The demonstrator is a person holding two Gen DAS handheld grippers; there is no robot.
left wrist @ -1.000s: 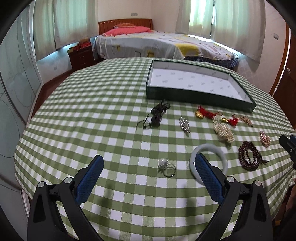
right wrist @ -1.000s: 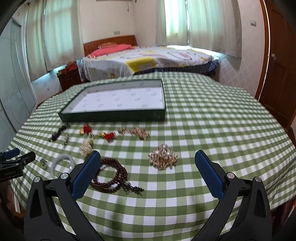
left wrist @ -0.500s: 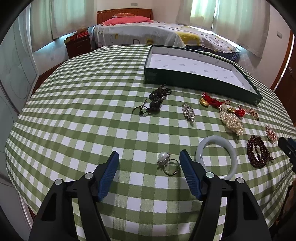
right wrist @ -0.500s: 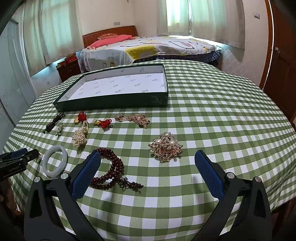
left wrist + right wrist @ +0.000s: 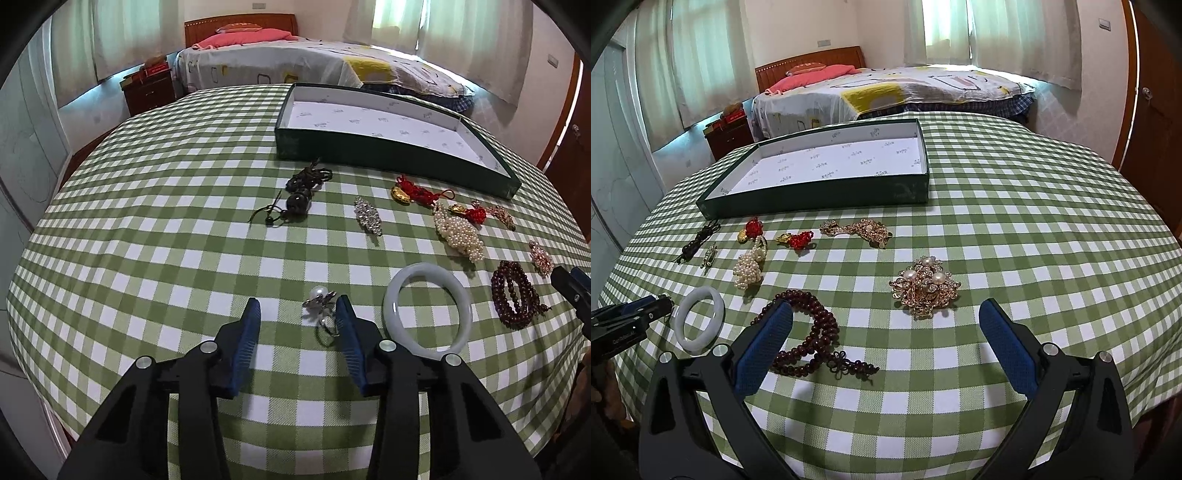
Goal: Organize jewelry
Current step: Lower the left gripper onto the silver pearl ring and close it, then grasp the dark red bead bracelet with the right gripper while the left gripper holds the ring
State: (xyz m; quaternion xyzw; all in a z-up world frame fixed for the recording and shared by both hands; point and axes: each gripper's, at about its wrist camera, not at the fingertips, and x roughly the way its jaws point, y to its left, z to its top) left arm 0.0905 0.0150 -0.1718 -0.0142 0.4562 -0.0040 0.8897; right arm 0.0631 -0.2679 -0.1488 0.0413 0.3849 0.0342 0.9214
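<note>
Left gripper (image 5: 297, 314) fingers just closing around pearl ring (image 5: 322, 312), only the right one touching it, on checked surface (image 5: 166, 221), beside white bangle (image 5: 428, 310). Right gripper (image 5: 886, 332) fingers wide apart, empty.

The left gripper (image 5: 297, 314) is pointing steeply down at lower centre of its own view, its jaws just closing, the right pad (image 5: 349, 339) touching a ring (image 5: 322, 314) between them, the left pad apart. The right gripper (image 5: 886, 332) is hanging wide open and empty across the bottom of its view.
</note>
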